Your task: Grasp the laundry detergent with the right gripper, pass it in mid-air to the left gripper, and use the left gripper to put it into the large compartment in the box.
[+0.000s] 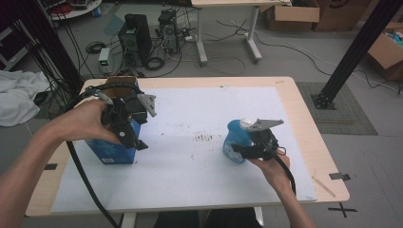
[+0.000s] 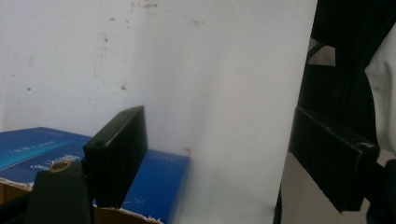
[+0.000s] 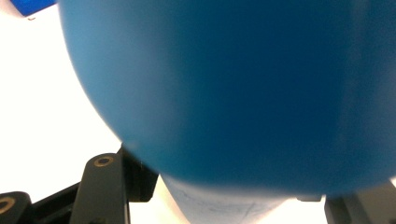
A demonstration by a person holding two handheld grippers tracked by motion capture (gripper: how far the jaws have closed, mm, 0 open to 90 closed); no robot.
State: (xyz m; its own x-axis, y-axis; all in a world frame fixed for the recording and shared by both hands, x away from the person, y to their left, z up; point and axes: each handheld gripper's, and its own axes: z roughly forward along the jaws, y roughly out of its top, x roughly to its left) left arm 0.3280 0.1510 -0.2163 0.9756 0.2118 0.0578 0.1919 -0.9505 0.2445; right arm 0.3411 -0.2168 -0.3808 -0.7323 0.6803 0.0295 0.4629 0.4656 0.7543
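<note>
A blue cardboard box (image 1: 111, 152) with an open top stands on the white mat (image 1: 199, 175) at the left. My left gripper (image 1: 134, 141) hangs at the box's right wall, pointing down. In the left gripper view its jaws (image 2: 217, 126) stand wide apart with only mat between them, and the left fingertip (image 2: 119, 149) sits against the box (image 2: 159, 182). A blue bottle (image 1: 235, 135) with a white cap stands at the right. My right gripper (image 1: 240, 151) comes at it from the right side, low on its body. Seen close, the bottle (image 3: 224, 84) sits between the jaws, which touch it.
The wooden table (image 1: 304, 109) carries the mat, which has dark smudges (image 1: 203, 137) at its middle. Black cables trail from both grippers. Beyond the table are computer towers (image 1: 135, 38), cardboard boxes (image 1: 292, 16) and a black post (image 1: 354, 52).
</note>
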